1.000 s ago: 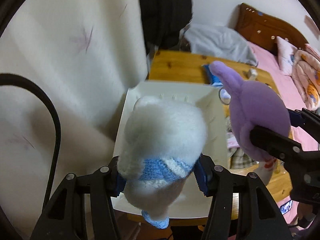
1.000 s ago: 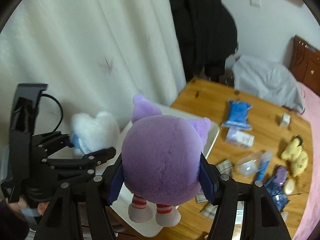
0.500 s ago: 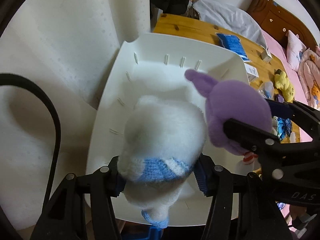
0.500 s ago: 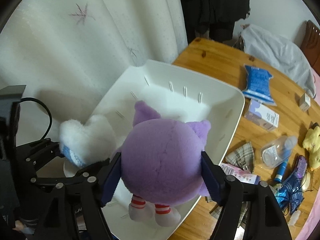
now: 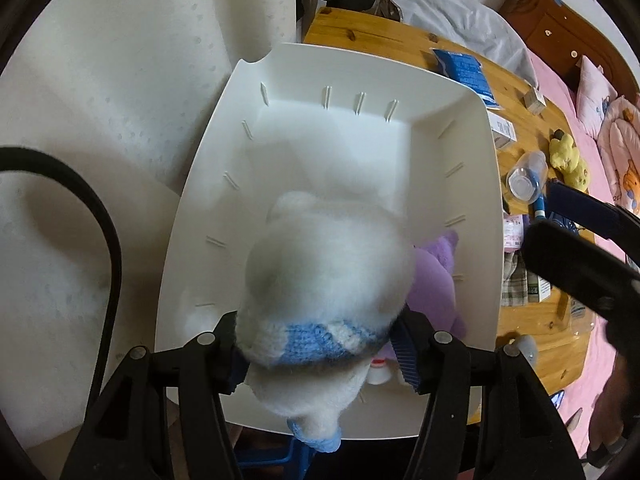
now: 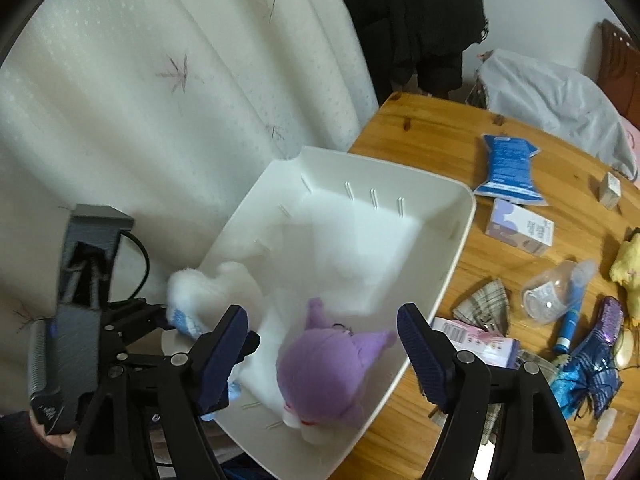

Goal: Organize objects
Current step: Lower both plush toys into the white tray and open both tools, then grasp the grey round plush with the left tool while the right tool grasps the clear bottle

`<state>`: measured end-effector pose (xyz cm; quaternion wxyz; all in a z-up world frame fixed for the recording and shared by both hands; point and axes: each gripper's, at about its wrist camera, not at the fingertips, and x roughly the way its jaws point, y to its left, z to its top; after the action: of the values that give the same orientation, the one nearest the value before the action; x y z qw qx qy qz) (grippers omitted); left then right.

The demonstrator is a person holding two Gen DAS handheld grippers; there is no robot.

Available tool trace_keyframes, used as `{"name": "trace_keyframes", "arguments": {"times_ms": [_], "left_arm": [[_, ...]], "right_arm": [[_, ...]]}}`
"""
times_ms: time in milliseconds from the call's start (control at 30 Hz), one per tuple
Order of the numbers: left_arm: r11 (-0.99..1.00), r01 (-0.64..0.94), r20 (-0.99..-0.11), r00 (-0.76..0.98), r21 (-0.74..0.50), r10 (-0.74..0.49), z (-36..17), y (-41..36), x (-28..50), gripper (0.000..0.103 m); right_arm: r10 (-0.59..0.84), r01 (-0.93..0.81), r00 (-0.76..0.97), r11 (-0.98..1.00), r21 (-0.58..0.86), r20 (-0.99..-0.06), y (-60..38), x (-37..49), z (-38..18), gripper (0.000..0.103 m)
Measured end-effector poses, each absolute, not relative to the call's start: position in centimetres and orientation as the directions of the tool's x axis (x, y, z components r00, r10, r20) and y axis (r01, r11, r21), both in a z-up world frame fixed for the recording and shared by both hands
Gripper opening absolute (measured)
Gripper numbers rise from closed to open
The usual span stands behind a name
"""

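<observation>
Risk: white plush toy [image 5: 328, 280], clamped in left gripper [image 5: 320, 350] above white bin [image 5: 460, 120], could land on purple plush toy [image 6: 324, 364] lying at the bin's near right, and roll out
Cause: letting go too near the low near rim
Right gripper [image 6: 324, 344]: jaws apart, holding nothing, above the purple toy
Surface: wooden table [image 6: 420, 132], bin at its left edge by white curtain [image 6: 160, 80]
Room: bed far right
Clutter: packets, bottle, yellow toy right of bin
</observation>
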<state>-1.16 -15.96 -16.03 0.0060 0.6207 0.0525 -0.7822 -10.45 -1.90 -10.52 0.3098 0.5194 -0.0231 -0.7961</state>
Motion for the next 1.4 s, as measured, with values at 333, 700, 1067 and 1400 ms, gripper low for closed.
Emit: {"name": "trace_keyframes", "arguments": {"times_ms": [333,700,1067,1400], "left_arm": [[-0.997,0.032,-0.954,-0.293,-0.077,0.064,-12.0,-14.1,-0.5,0.064],[-0.982,-0.123,-0.912,-0.369,-0.142,0.178,-6.6,-7.3,0.1,0.064],[-0.990,-0.097,-0.865,-0.483,-0.100,0.134,-4.1,-3.4,-0.4,0.066],[-0.992,-0.047,-0.890,-0.438,-0.120,0.128,-5.1,-2.6,1.0,0.070]], "right_arm": [[-0.492,0.376,-0.445,-0.861,0.343,-0.748,5.0,-8.3,-5.5,0.081],[-0.324,0.181,-0.641,-0.945,0.273,-0.696,15.7,-4.4,-2.2,0.083],[-0.270,0.129,-0.641,-0.961,0.246,-0.718,21.5,-1.5,-4.0,0.083],[-0.252,0.111,-0.637,-0.965,0.236,-0.728,24.7,-1.6,-5.1,0.083]]}}
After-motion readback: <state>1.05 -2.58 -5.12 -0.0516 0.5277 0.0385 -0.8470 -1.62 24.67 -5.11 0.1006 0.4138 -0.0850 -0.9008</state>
